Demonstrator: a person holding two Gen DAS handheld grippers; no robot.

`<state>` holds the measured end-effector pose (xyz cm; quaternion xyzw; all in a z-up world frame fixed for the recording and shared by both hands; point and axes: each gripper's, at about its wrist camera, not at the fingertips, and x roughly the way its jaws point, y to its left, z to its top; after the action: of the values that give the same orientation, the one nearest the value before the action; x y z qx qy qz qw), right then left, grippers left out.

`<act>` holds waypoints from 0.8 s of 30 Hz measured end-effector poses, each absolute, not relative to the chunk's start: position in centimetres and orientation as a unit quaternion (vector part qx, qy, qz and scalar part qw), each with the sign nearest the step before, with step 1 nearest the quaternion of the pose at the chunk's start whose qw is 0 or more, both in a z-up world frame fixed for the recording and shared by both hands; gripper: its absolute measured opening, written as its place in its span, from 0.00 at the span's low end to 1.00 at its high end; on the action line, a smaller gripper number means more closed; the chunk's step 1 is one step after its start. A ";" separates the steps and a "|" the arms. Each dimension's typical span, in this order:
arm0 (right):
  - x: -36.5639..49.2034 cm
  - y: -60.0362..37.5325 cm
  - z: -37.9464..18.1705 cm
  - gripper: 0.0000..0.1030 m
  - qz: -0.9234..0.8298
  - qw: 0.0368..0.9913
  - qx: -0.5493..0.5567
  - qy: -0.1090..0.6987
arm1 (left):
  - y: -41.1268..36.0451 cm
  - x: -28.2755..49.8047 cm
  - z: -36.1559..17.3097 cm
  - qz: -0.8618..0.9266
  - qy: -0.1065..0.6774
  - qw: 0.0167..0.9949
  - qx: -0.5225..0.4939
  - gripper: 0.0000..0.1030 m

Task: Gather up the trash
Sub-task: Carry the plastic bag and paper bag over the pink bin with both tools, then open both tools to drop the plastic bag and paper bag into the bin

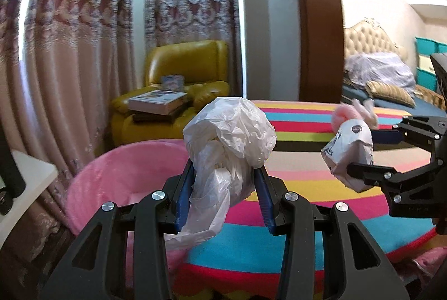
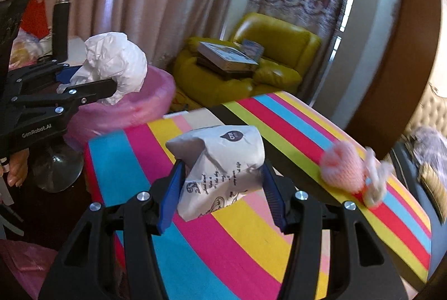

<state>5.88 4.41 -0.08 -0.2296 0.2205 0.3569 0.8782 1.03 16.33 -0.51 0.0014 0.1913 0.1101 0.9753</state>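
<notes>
My left gripper [image 1: 225,174] is shut on a crumpled white plastic bag [image 1: 229,137] and holds it in the air near the rim of a bin lined with a pink bag [image 1: 111,168]. In the right wrist view the left gripper [image 2: 111,86] and its white plastic bag [image 2: 117,62] hang over the pink bin [image 2: 134,110]. My right gripper [image 2: 222,175] is shut on a crumpled white printed paper bag [image 2: 223,171], held above the striped table [image 2: 251,238]. It also shows in the left wrist view [image 1: 349,151].
A pink foam fruit net with white scrap [image 2: 349,171] lies on the striped table near its right edge. A yellow armchair [image 1: 181,82] with books stands behind by the curtains. A black bottle [image 2: 60,28] and a glass vessel [image 2: 56,168] are at the left.
</notes>
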 end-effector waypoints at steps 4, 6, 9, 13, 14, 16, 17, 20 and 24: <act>6.2 7.8 0.7 0.52 0.387 0.866 -0.239 0.207 | 19.4 0.0 -0.3 0.142 0.189 0.972 -0.015 0.39; 6.2 9.4 1.0 0.52 0.399 0.862 -0.241 0.201 | 20.7 -0.5 -0.4 0.156 0.190 0.969 -0.022 0.39; 6.7 11.7 1.7 0.52 0.414 0.854 -0.244 0.197 | 23.0 -1.0 -0.6 0.180 0.192 0.964 -0.035 0.39; 7.5 15.1 2.4 0.52 0.435 0.846 -0.243 0.191 | 25.9 -1.3 -1.1 0.206 0.200 0.956 -0.058 0.39; 7.7 15.7 2.6 0.52 0.439 0.844 -0.241 0.192 | 26.6 -1.3 -1.2 0.210 0.201 0.955 -0.066 0.39; 8.1 17.1 2.8 0.52 0.450 0.840 -0.234 0.194 | 27.7 -1.4 -1.5 0.213 0.205 0.952 -0.076 0.39; 8.3 18.0 2.9 0.53 0.456 0.837 -0.231 0.197 | 28.1 -1.2 -1.7 0.216 0.207 0.951 -0.076 0.39; 9.1 20.4 3.1 0.53 0.468 0.831 -0.222 0.202 | 28.8 -0.9 -2.0 0.230 0.209 0.947 -0.076 0.39; 10.7 23.3 4.0 0.67 0.494 0.825 -0.197 0.192 | 29.9 -0.9 -2.5 0.246 0.211 0.941 -0.098 0.49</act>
<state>10.69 23.32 4.02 -0.1966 0.1923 0.4937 0.8250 -0.93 29.89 -2.54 -0.0983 0.2108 0.2456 0.9410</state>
